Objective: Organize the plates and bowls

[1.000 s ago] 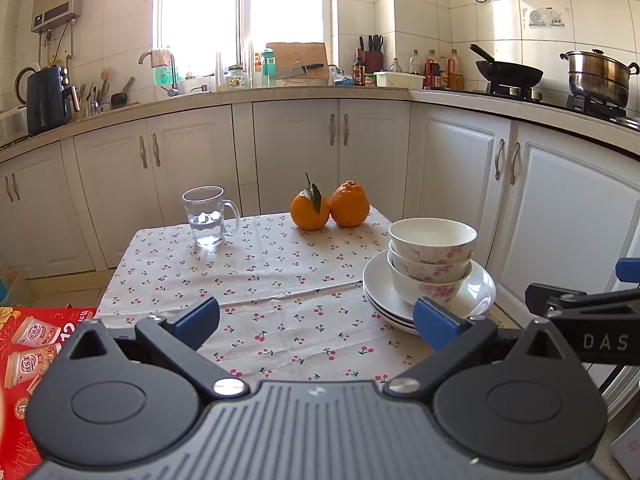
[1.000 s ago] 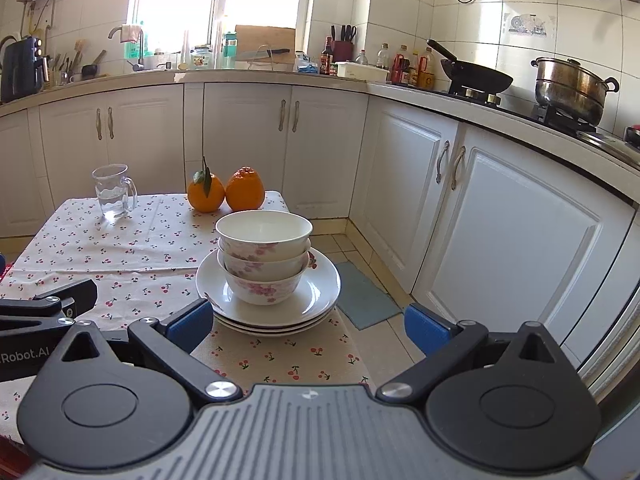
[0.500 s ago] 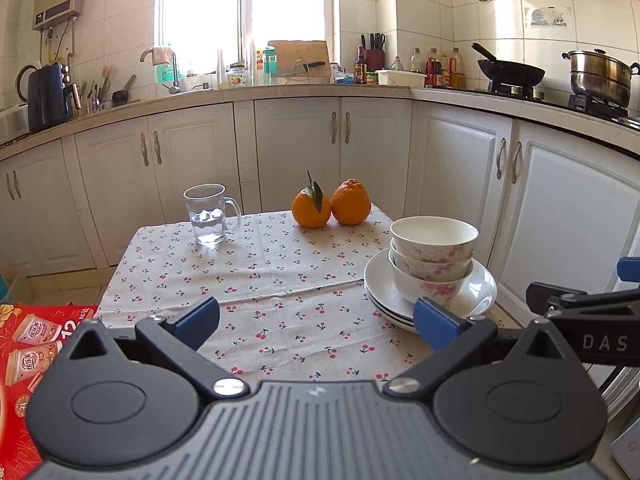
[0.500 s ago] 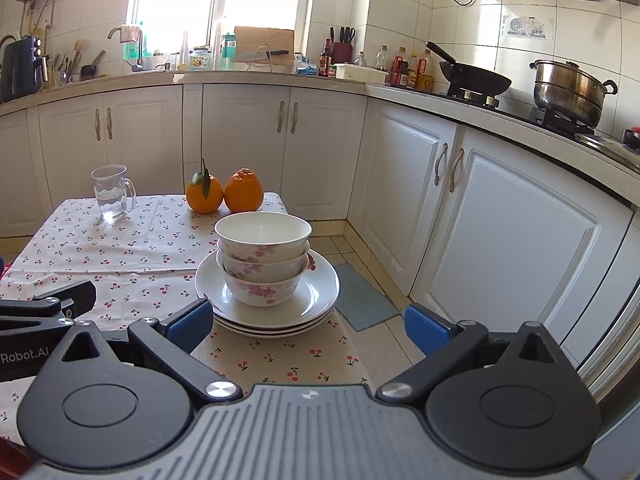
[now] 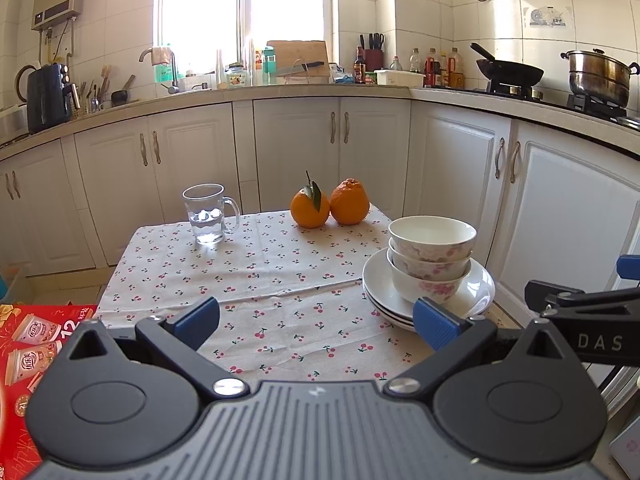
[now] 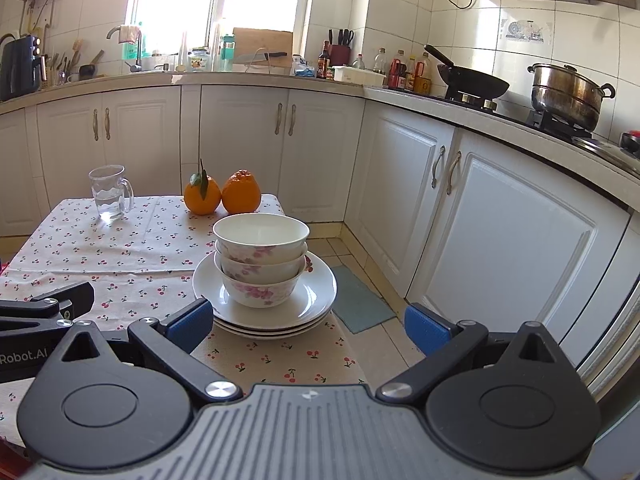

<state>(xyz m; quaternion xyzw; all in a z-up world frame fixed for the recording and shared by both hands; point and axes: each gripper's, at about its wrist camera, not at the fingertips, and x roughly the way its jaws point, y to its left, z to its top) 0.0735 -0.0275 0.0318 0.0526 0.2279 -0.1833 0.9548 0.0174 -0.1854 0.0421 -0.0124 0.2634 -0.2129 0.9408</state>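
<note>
Both grippers' fingers wide apart (apparently empty).

A table under a cherry-print tablecloth carries a glass mug of water and 2 oranges touching at the far edge. At its right edge sits a stack of white plates holding 3 nested bowls.
</note>
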